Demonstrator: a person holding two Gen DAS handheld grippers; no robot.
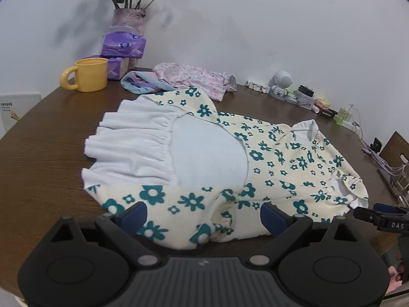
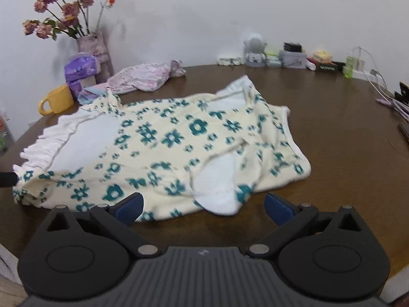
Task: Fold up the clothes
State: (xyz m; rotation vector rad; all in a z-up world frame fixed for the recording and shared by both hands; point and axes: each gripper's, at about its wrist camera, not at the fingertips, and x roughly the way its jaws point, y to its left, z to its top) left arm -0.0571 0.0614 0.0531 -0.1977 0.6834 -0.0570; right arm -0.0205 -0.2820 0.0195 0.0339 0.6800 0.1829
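Garment: a cream dress (image 1: 281,158) with teal flowers and a white ruffled hem (image 1: 133,143).
Pose: lies spread flat on the brown table, the skirt turned back so the white lining (image 1: 209,153) shows.
Sleeve: a white-lined sleeve (image 2: 217,181) lies folded over the body, near the table's front edge.
Other clothes: a pink patterned piece (image 1: 194,79) and a blue-and-purple piece (image 1: 140,83) lie crumpled just behind the dress.

Bare table (image 2: 332,117) right of dress (image 2: 179,138); mug (image 2: 57,99), clothes pile (image 2: 145,78) crowd far left

Left wrist: set low at the near surface (image 1: 38,158) edge, faced wallward.
Right wrist: likewise, further right.
Shared: floral garment (image 1: 281,158).
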